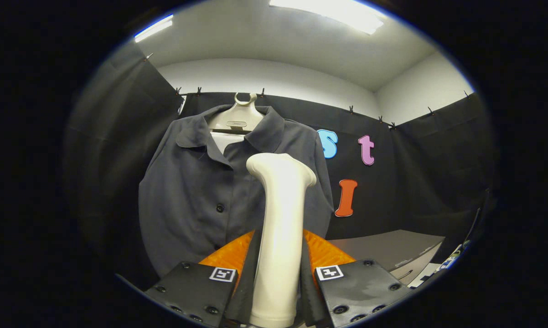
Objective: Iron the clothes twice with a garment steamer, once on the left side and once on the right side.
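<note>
A cream-white garment steamer (pixel 279 218) stands upright between my fingers, and my gripper (pixel 278 248) is shut on its handle. Its flared head reaches up in front of a dark grey button-up shirt (pixel 196 196). The shirt hangs on a pale hanger (pixel 237 119) against the black cloth wall, just beyond the steamer. The steamer head sits over the shirt's right half, a little right of the button line. I cannot tell whether the head touches the fabric.
Black cloth walls close in on the left, back and right. A grey table surface (pixel 388 246) lies low to the right of the shirt, with some small items at its near right corner.
</note>
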Available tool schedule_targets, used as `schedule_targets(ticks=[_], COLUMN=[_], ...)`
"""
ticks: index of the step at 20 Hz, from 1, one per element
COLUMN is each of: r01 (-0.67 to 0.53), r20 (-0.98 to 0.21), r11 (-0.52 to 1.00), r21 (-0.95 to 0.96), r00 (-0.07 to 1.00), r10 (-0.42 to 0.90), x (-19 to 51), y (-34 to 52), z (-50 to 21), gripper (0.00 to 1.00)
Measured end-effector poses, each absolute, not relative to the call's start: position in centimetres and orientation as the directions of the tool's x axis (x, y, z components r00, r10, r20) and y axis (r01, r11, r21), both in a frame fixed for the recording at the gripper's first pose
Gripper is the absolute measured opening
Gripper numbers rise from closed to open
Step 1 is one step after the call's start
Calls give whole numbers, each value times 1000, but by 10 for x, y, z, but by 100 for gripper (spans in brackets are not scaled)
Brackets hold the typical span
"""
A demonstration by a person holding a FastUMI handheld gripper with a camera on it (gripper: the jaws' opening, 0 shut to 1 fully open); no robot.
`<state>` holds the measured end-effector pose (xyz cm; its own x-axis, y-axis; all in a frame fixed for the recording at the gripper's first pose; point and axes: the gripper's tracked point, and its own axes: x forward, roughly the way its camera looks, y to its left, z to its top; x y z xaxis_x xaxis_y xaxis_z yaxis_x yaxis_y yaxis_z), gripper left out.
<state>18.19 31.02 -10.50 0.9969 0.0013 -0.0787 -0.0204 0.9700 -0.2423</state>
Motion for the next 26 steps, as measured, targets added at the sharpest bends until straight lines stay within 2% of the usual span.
schedule_targets(ticks=[7, 26], r01=[-26, -71], r20=[-112, -272], r11=[969, 964], r21=[-245, -256], r00=[994, 962], r10=[-1, -1], x=[198, 131], y=[306, 289], z=[-122, -214], gripper=[50, 50])
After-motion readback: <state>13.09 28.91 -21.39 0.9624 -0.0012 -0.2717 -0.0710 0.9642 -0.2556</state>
